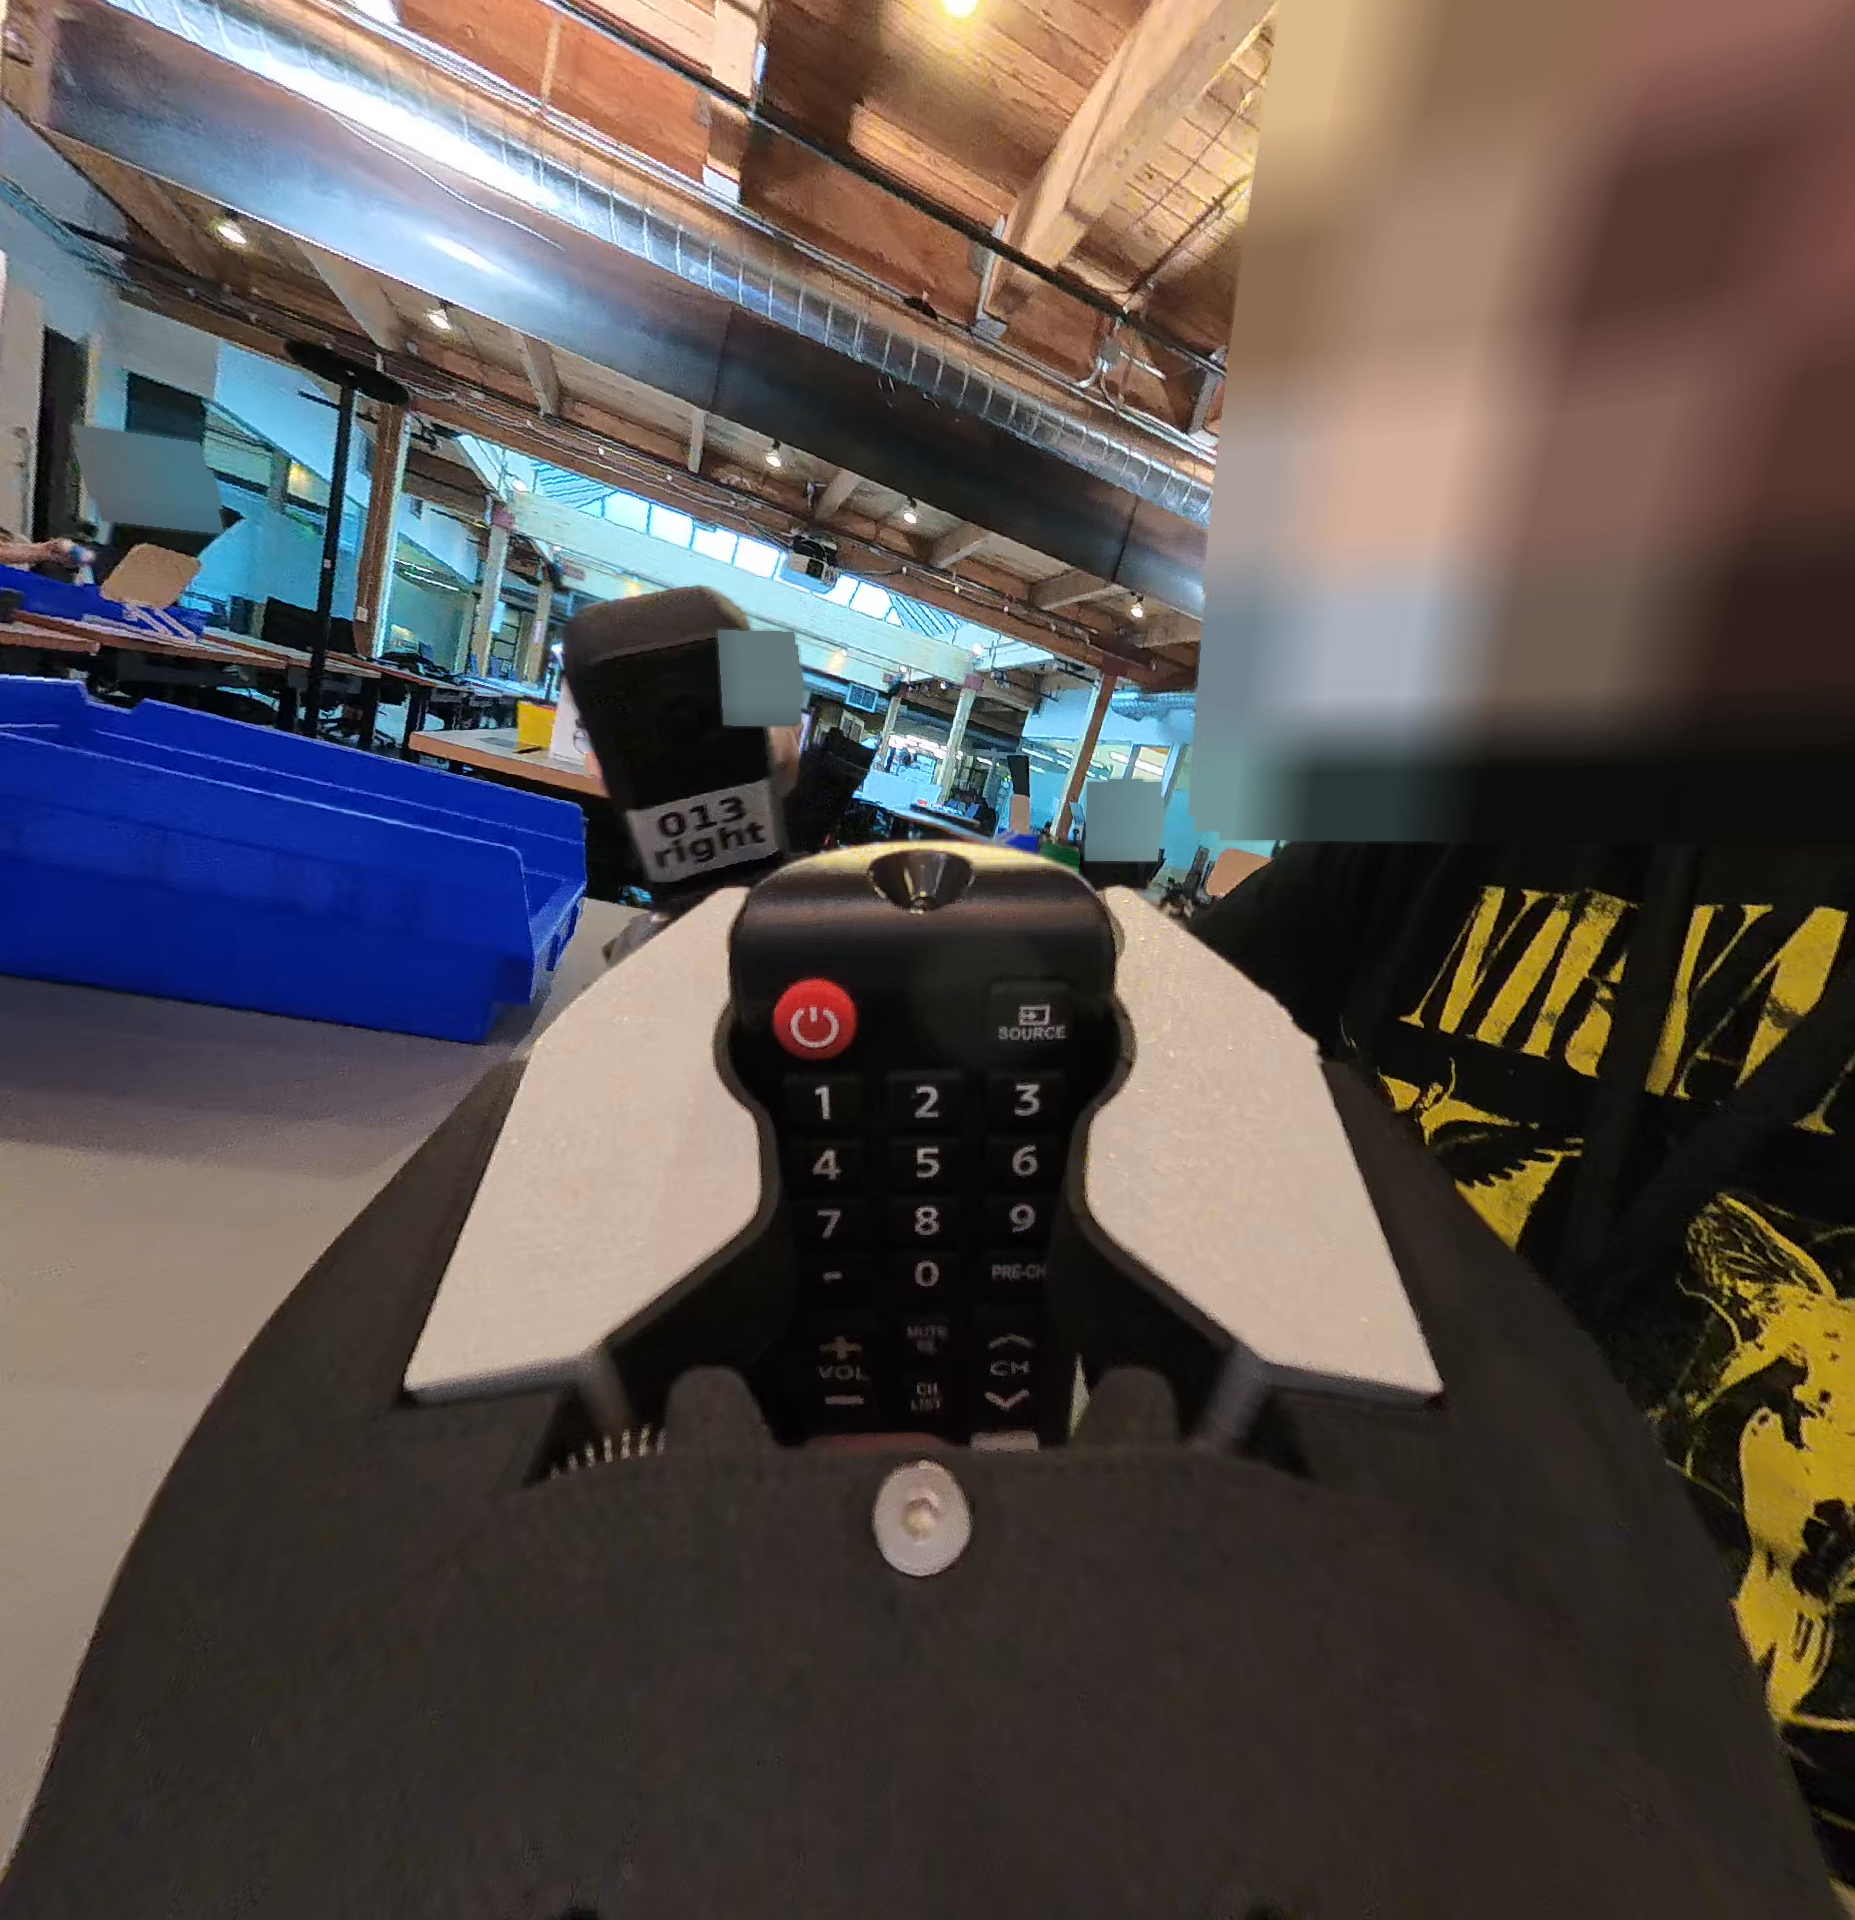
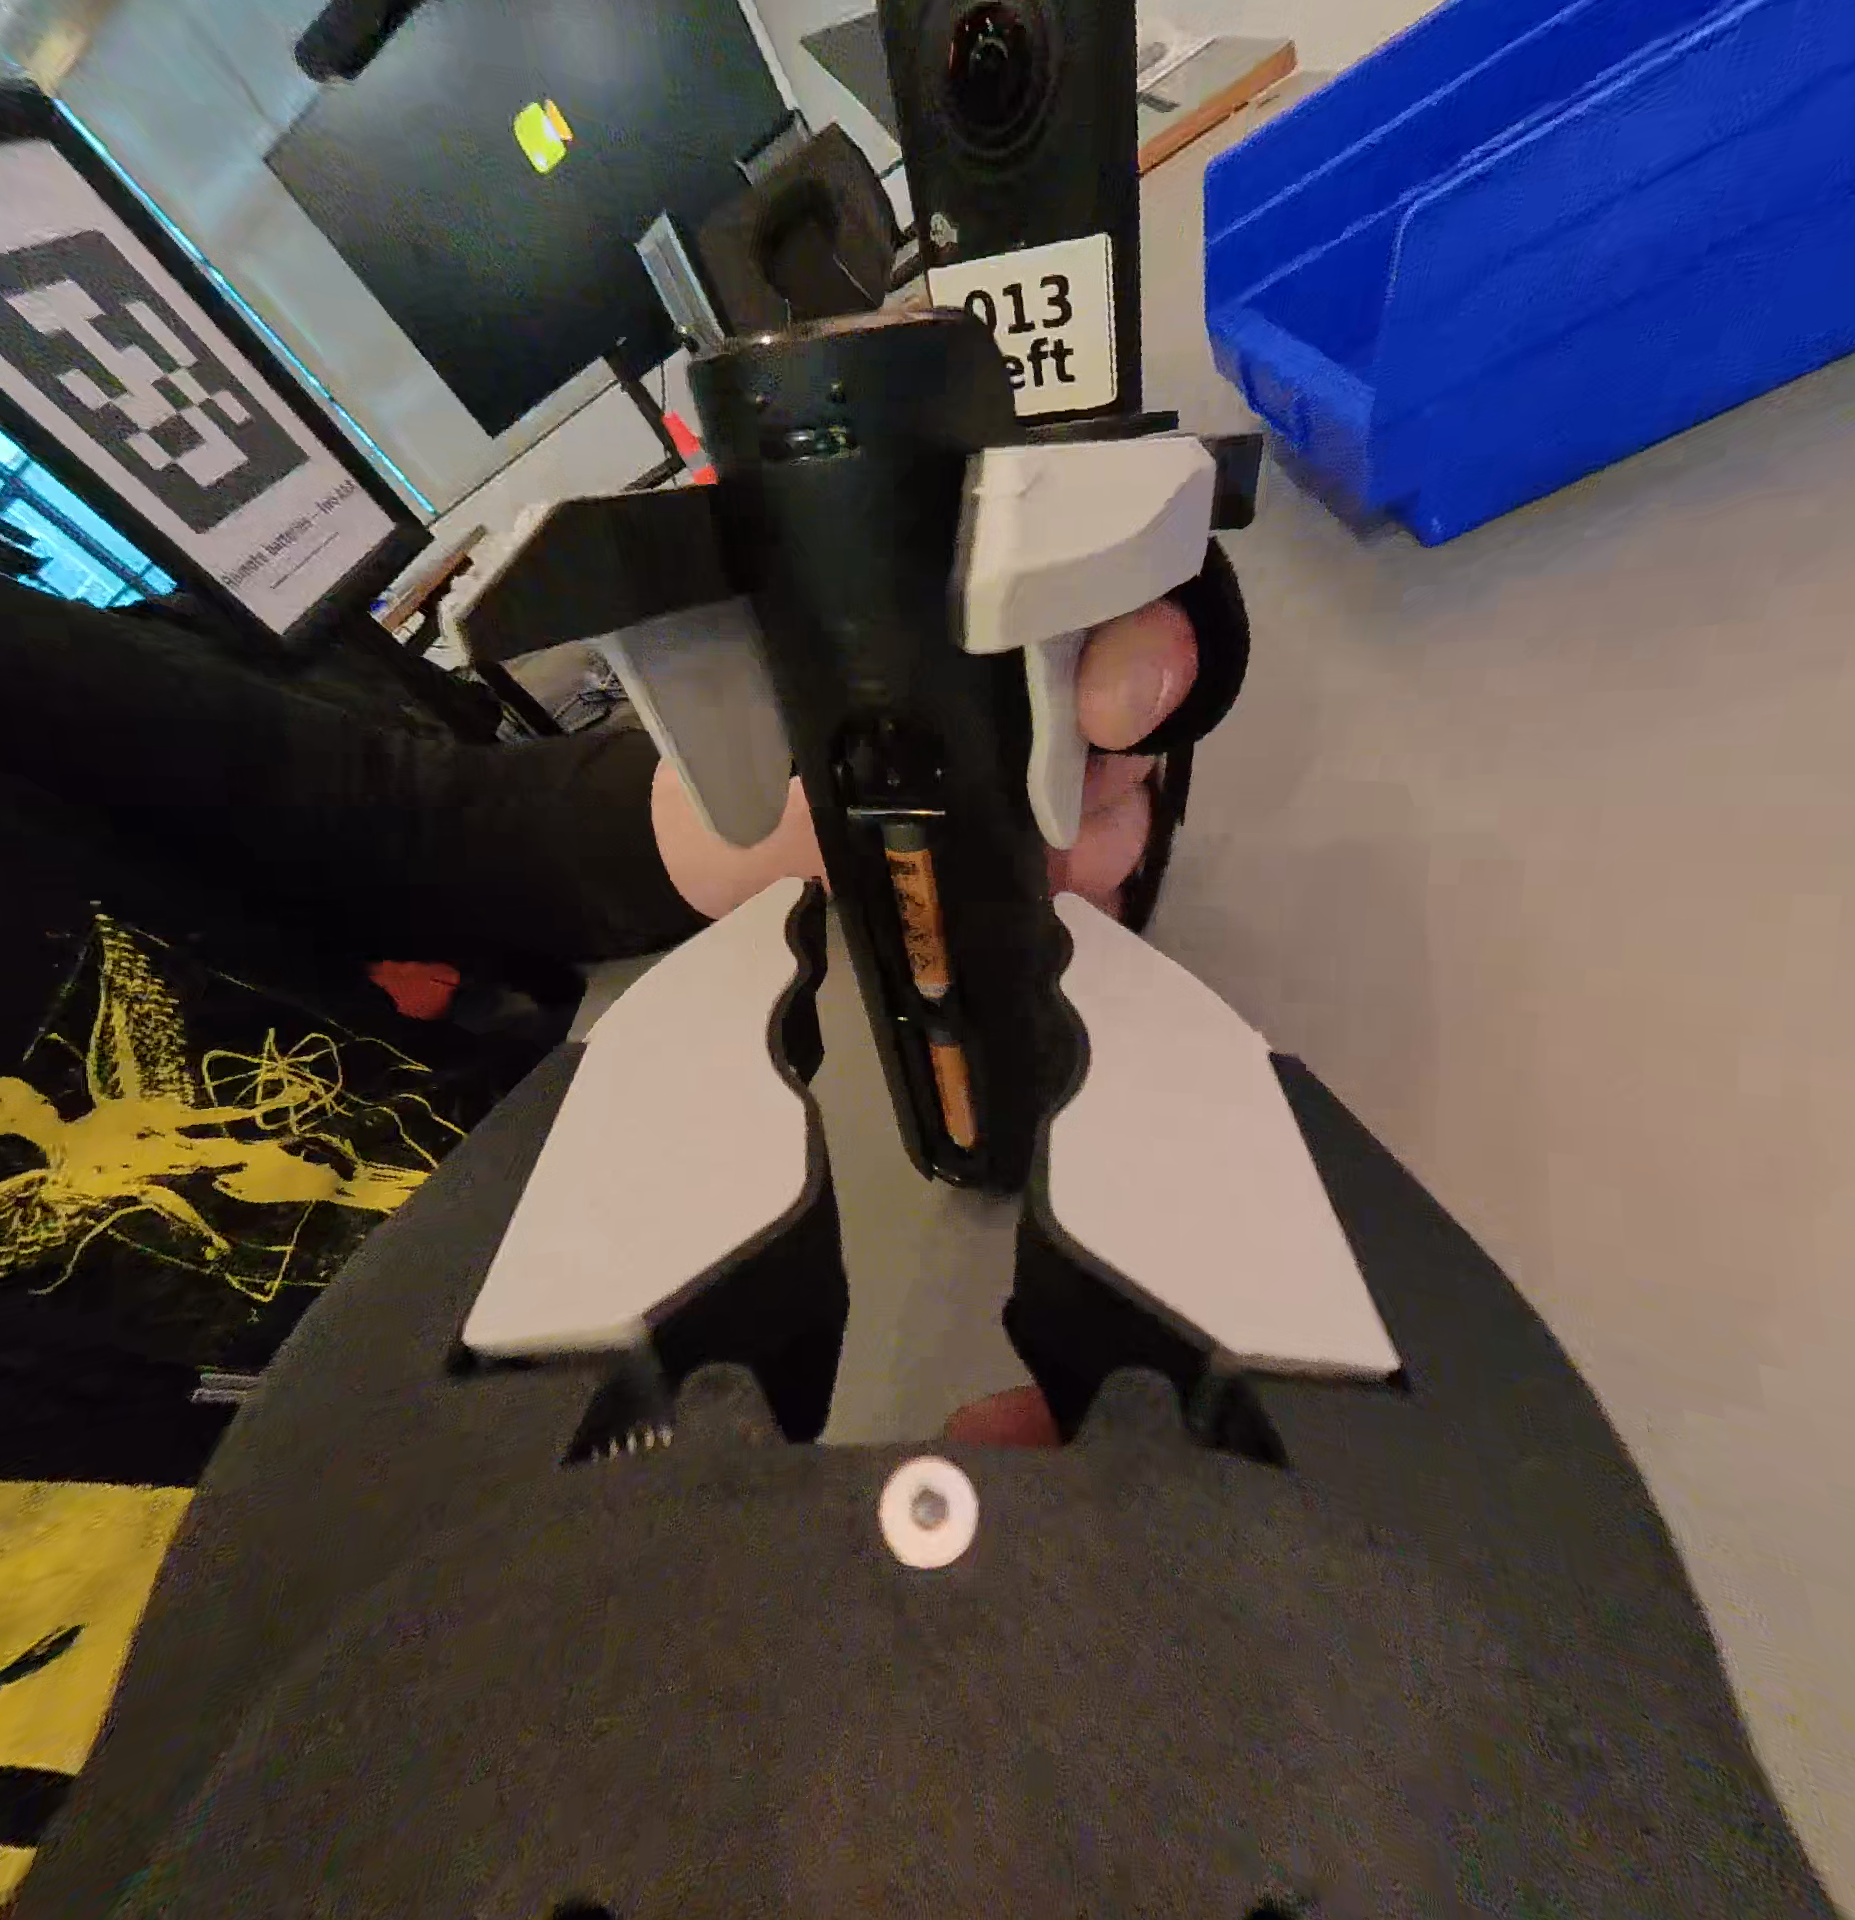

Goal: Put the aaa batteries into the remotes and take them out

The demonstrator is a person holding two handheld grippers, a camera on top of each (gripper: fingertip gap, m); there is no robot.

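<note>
My left gripper [image 1: 923, 904] is shut on a black remote [image 1: 923, 1164], whose buttons face its camera. In the right wrist view the remote's back [image 2: 902, 623] shows, with the left gripper [image 2: 881, 582] clamped across its upper half. The battery compartment is uncovered and holds two copper-coloured AAA batteries [image 2: 918, 914], one above the other. My right gripper [image 2: 928, 935] is open. Its jaws stand on either side of the remote's lower end, and I cannot tell whether they touch it. The right gripper's camera body [image 1: 684, 727] shows behind the remote.
A blue plastic bin [image 1: 258, 852] stands on the grey table [image 1: 123, 1195]; it also shows in the right wrist view [image 2: 1546, 260]. A person in a black shirt with yellow print [image 1: 1629, 1143] is close behind the grippers. A dark monitor [image 2: 507, 208] stands beyond. The left gripper's tips are roughly 7 centimetres from the right gripper's.
</note>
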